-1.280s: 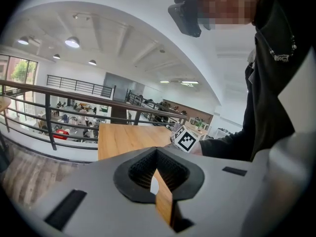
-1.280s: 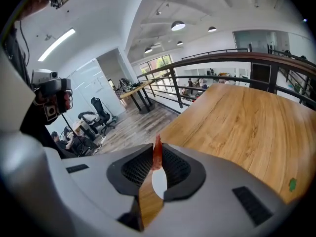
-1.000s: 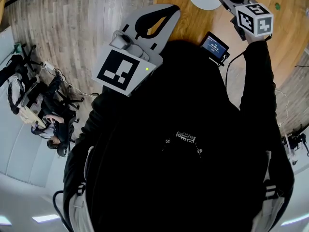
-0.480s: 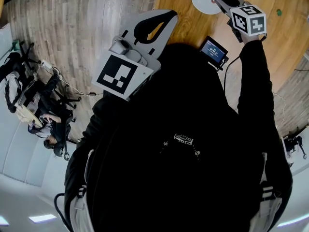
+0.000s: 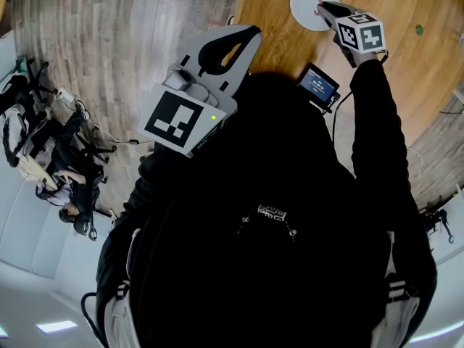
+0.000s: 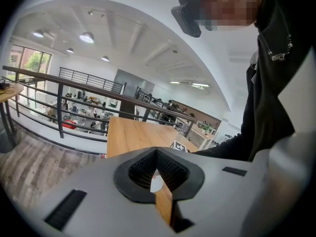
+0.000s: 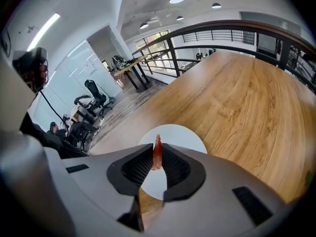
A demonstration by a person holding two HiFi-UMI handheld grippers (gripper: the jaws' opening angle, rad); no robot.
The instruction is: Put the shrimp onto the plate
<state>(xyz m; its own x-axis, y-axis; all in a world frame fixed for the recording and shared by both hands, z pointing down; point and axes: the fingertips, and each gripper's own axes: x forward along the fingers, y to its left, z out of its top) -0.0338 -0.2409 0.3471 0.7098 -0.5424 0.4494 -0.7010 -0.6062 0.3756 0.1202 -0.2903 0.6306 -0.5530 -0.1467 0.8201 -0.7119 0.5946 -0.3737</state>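
Right hand-held gripper (image 7: 157,158) clamped on the shrimp (image 7: 157,151), thin red end poking past the tips; shrimp hangs over the white plate (image 7: 186,135) on the wooden surface (image 7: 242,98); in the head view the tips sit at the plate's rim. Left hand-held gripper (image 6: 156,153) jaws together, nothing in them, off the surface's edge, well apart from the plate.

My right gripper (image 7: 156,158) pinches the red shrimp (image 7: 157,149) upright between its jaws, just over the near part of the white plate (image 7: 185,136), with wooden table (image 7: 237,98) all around the plate.
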